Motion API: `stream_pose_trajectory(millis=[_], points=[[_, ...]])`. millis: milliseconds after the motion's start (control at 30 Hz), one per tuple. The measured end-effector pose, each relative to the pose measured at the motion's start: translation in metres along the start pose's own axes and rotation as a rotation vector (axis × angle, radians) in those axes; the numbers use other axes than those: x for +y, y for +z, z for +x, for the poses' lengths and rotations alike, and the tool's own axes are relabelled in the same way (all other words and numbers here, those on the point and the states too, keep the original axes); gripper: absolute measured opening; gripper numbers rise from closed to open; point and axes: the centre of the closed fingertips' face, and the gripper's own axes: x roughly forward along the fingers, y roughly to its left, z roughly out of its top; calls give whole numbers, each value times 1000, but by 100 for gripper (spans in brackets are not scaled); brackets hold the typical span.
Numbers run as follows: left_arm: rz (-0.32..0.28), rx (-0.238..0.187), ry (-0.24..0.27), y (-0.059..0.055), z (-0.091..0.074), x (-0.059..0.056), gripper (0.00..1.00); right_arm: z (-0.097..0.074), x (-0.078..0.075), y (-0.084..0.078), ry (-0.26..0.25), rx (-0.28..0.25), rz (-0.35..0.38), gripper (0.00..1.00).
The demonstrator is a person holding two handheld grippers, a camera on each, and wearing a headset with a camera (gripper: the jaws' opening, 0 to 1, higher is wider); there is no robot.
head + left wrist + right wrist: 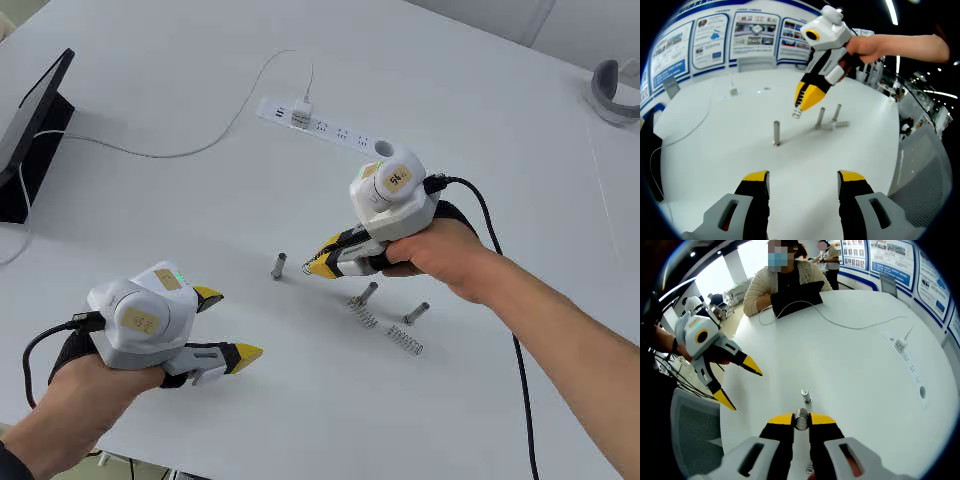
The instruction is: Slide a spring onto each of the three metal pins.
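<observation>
We see the right gripper (318,266) pinching a spring (800,419) between its yellow tips, close beside the upright pin (279,265) but apart from it. The left gripper (228,323) hovers with its jaws spread wide and nothing between them, well short of that pin, and bare white table (150,200) lies between. Near the right hand stand a second pin (366,294) and a third pin (416,313), with two loose springs (404,340) lying just beside them. A power strip (320,125) lies well beyond, and open surface runs on toward the far edge.
</observation>
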Motion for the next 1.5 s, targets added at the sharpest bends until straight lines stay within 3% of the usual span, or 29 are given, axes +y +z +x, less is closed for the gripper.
stream_pose_trajectory(millis=[900, 1500], points=[[-34, -9, 31, 2, -9, 14, 61, 18, -5, 24, 23, 15, -49, 12], [-56, -4, 35, -6, -13, 15, 61, 32, -2, 22, 41, 51, -73, 12]])
